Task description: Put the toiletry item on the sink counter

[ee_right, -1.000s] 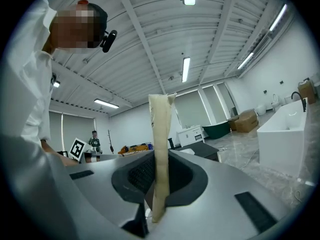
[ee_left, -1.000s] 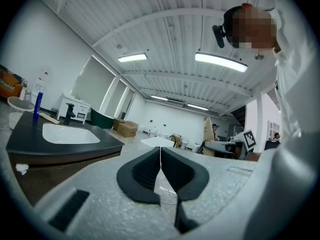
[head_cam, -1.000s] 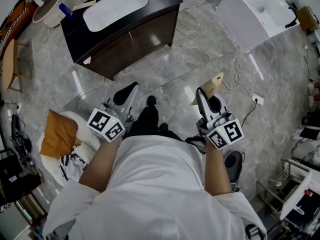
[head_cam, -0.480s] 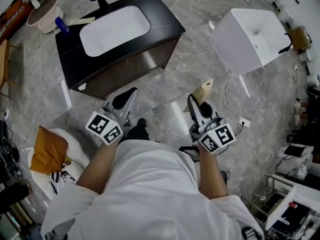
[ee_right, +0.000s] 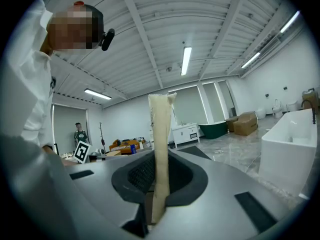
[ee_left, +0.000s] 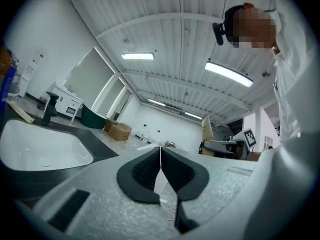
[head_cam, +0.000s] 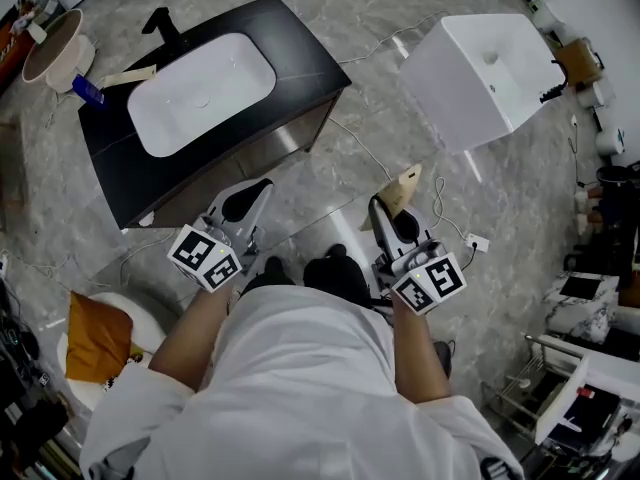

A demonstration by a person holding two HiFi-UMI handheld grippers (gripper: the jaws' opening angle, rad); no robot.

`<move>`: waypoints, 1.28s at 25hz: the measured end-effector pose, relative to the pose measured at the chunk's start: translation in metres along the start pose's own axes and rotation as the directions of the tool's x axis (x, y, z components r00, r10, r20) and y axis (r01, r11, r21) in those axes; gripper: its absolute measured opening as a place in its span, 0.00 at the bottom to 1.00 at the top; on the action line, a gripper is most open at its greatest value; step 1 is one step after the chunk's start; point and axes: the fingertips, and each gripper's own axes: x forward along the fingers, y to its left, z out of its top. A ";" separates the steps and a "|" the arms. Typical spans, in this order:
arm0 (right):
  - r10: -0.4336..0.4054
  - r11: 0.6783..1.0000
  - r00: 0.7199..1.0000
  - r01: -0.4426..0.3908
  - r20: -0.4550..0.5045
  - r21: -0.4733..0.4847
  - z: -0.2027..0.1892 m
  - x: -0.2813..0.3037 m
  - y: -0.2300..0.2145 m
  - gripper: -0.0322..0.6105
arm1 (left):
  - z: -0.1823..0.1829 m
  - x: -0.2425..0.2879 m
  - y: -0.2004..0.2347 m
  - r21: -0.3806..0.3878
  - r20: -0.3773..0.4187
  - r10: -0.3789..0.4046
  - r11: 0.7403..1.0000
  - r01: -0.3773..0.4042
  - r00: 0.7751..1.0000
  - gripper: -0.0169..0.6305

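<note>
Sink counter (head_cam: pixel 300 66), white basin (head_cam: pixel 200 93), packet (ee_right: pixel 161 134) gripped

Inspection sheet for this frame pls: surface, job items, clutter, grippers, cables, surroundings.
Surface: dark sink counter around a white basin, black faucet behind.
Job's things: tan flat packet in the right gripper, not yet on the counter.
Clutter: flat tan strip on the counter near the faucet.
Grippers: right shut on the packet; left gripper shut, empty.
Cables: white cable across the floor.
Surroundings: grey marble floor, white freestanding sink, orange cushion.
</note>
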 end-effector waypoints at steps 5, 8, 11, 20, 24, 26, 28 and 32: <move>0.006 1.000 1.000 -0.006 0.007 0.031 -0.001 0.025 -0.040 0.11 | -0.003 0.039 0.017 0.027 -0.031 -0.005 1.000 0.006 1.000 0.06; 0.042 0.998 0.999 -0.043 0.009 0.038 0.006 0.043 -0.067 0.11 | 0.000 0.066 0.024 0.088 -0.053 0.021 0.996 -0.017 0.998 0.06; 0.089 0.996 0.996 -0.090 0.011 0.026 0.019 0.061 -0.101 0.11 | 0.010 0.100 0.035 0.088 -0.034 0.055 0.995 -0.052 0.998 0.06; 0.215 0.976 0.976 -0.216 0.012 0.009 0.074 0.103 -0.225 0.11 | 0.043 0.209 0.058 0.054 0.038 0.201 0.978 -0.203 0.979 0.06; 0.266 0.964 0.964 -0.266 0.017 0.024 0.086 0.118 -0.270 0.11 | 0.054 0.239 0.069 0.071 0.066 0.269 0.959 -0.273 0.961 0.06; 0.299 0.954 0.954 -0.299 0.012 0.029 0.087 0.127 -0.284 0.11 | 0.057 0.246 0.075 0.069 0.079 0.308 0.947 -0.314 0.948 0.06; 0.331 0.943 0.944 -0.331 0.007 0.035 0.087 0.138 -0.293 0.11 | 0.061 0.249 0.080 0.070 0.092 0.346 0.933 -0.353 0.934 0.06; 0.358 0.932 0.934 -0.357 -0.003 0.059 0.084 0.157 -0.310 0.11 | 0.066 0.250 0.095 0.056 0.110 0.414 0.905 -0.421 0.904 0.06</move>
